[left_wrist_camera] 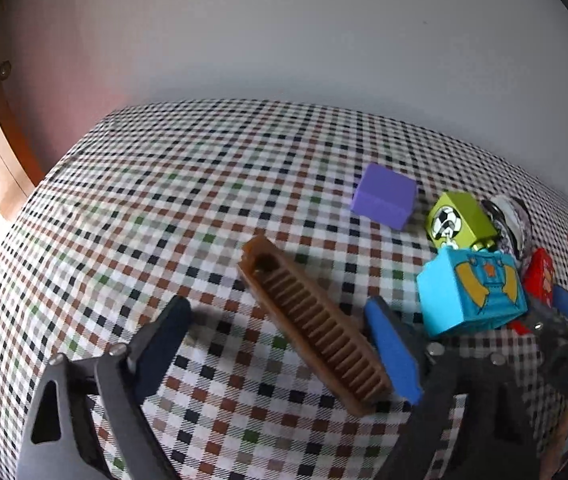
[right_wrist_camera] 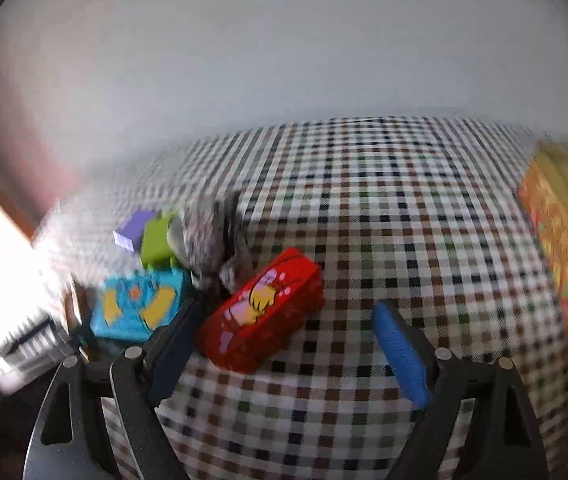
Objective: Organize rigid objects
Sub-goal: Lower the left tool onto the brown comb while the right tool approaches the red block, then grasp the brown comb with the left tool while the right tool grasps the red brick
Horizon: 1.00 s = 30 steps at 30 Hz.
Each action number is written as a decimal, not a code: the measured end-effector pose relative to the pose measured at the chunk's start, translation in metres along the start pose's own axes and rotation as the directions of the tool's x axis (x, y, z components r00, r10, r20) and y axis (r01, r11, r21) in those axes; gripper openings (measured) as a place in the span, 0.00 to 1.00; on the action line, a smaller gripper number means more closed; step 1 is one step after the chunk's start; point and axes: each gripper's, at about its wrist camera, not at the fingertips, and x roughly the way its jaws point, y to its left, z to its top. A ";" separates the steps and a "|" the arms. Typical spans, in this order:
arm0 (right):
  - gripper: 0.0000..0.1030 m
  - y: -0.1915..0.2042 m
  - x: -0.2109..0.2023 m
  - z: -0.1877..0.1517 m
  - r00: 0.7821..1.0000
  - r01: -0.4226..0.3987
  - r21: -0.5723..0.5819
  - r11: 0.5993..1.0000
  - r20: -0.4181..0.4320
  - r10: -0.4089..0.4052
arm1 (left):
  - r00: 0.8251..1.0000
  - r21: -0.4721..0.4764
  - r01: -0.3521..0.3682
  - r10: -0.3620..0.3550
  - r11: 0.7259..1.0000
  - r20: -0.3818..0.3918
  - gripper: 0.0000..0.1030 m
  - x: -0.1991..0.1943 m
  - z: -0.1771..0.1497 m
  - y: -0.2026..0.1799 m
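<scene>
Brown ridged bar (left_wrist_camera: pixel 311 330) between parted left gripper (left_wrist_camera: pixel 280 316) fingers — ungripped, right gripper (right_wrist_camera: pixel 284 320) spread wide beside red block (right_wrist_camera: pixel 262 310), blue block (left_wrist_camera: pixel 469 290) right of bar.

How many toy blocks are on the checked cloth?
4: purple block farthest back, green block beside it, blue block in front of green, red block right of blue. Others may be hidden.

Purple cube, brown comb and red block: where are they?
Purple cube (left_wrist_camera: pixel 384 196): left wrist view, on its top face.
Brown comb (left_wrist_camera: pixel 315 328): left wrist view, on its row of teeth.
Red block (right_wrist_camera: pixel 262 308): right wrist view, on its printed top.
</scene>
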 end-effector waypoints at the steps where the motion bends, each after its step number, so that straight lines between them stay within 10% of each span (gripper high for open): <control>1: 0.74 0.001 0.000 -0.001 1.000 0.022 -0.027 0.999 -0.005 -0.022 | 1.000 0.000 -0.001 0.001 1.000 0.002 0.83 -0.001 0.000 0.001; 11: 0.26 -0.035 -0.006 0.002 1.000 -0.018 0.032 0.999 -0.004 0.018 | 0.998 -0.012 0.047 -0.046 0.999 0.040 0.23 -0.028 -0.012 0.002; 23: 0.25 -0.054 -0.033 -0.009 0.979 -0.194 0.065 0.979 0.083 0.188 | 0.979 -0.017 0.166 -0.162 0.986 0.121 0.23 -0.050 -0.018 -0.013; 30: 0.25 -0.037 -0.063 -0.018 0.964 -0.157 0.010 0.988 0.220 0.151 | 0.963 0.000 0.190 -0.187 0.982 0.194 0.23 -0.060 -0.022 -0.023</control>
